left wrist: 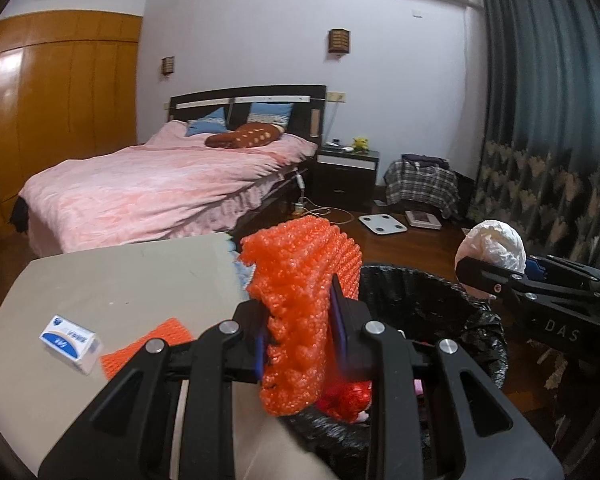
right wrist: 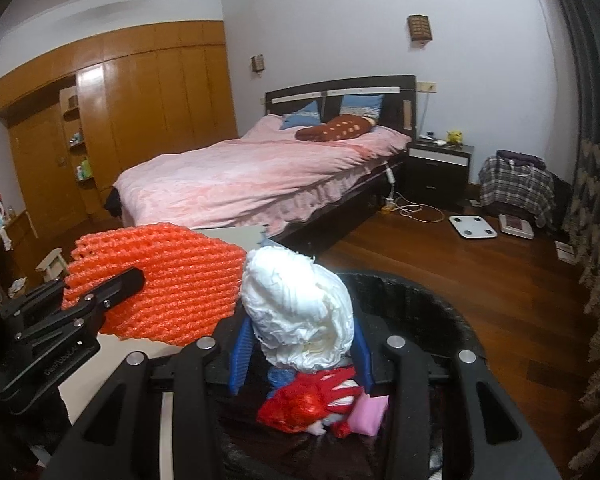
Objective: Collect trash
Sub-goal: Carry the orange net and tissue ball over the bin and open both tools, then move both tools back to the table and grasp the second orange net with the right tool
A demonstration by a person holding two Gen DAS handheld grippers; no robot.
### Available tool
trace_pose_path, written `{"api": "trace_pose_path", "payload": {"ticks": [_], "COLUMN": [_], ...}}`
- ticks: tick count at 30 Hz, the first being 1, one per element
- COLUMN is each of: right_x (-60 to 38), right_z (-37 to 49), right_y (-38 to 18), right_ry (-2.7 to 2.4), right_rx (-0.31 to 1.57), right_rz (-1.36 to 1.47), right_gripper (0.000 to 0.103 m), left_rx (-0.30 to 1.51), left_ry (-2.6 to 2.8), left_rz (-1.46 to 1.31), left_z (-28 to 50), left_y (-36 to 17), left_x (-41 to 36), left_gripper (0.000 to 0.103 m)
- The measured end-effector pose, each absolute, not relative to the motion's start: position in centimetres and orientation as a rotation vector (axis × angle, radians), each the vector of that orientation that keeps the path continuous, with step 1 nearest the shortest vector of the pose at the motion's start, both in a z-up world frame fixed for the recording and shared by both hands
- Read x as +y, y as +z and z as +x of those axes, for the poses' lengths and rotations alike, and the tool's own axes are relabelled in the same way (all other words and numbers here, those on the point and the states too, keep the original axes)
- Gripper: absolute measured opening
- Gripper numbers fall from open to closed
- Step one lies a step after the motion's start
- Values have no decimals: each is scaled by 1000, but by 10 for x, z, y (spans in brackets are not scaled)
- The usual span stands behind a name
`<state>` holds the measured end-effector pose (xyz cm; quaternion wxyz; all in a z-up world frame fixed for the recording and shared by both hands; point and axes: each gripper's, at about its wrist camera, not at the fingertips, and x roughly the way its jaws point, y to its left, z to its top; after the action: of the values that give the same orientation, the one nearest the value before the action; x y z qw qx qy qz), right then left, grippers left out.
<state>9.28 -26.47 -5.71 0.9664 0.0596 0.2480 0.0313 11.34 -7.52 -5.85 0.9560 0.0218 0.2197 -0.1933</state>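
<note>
My left gripper (left wrist: pixel 300 320) is shut on an orange foam net (left wrist: pixel 300 304), held at the near rim of a black-lined trash bin (left wrist: pixel 440 300). It also shows in the right wrist view (right wrist: pixel 168 280). My right gripper (right wrist: pixel 300 340) is shut on a crumpled white paper wad (right wrist: pixel 296 312), held over the bin (right wrist: pixel 420 304). In the left wrist view the wad (left wrist: pixel 494 246) hangs over the bin's far right rim. Red and pink trash (right wrist: pixel 312 404) lies inside the bin.
A beige table (left wrist: pixel 120 280) stands left of the bin, with a small white-and-blue box (left wrist: pixel 70 344) and another orange net piece (left wrist: pixel 148 348) on it. A pink bed (left wrist: pixel 160 184), a nightstand (left wrist: pixel 346 172) and a wooden floor with scales (left wrist: pixel 382 224) lie beyond.
</note>
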Motion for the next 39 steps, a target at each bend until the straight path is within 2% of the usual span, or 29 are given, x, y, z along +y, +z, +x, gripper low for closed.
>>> {"api": "trace_pose_path", "payload": {"ticks": [15,18,20,27,29,32,39], "right_x": [-306,-310,-312,-319,-317,-313,-301], "right_z": [105,108,109,107,106,106,105], "right_y": [-84,-89,-92,-97,-97,-93,-82], "right_ry": [-33,-45,-55,-88,-97,-96,-62], "right_rx": [541,550,555,553,549,539,515], "right_rz": [147,146,143,146,143,140,136], "right_gripper": [44,46,57,78,91,95,97], "left_rx": [486,508,520,552,552,555,522], "left_ry": [-479,-494,-504,-483,-471,-456,-393], "left_rz": [105,107,105,102,98,95,89], "left_z": [138,144,147,153,153,153,145], "left_y": [-86,-91,-93,-99,-100,-99,-87], "left_x": [-123,-129,-131,-122,-117,-108,-81], "left_gripper": [26,35,49,69,77,83,87]}}
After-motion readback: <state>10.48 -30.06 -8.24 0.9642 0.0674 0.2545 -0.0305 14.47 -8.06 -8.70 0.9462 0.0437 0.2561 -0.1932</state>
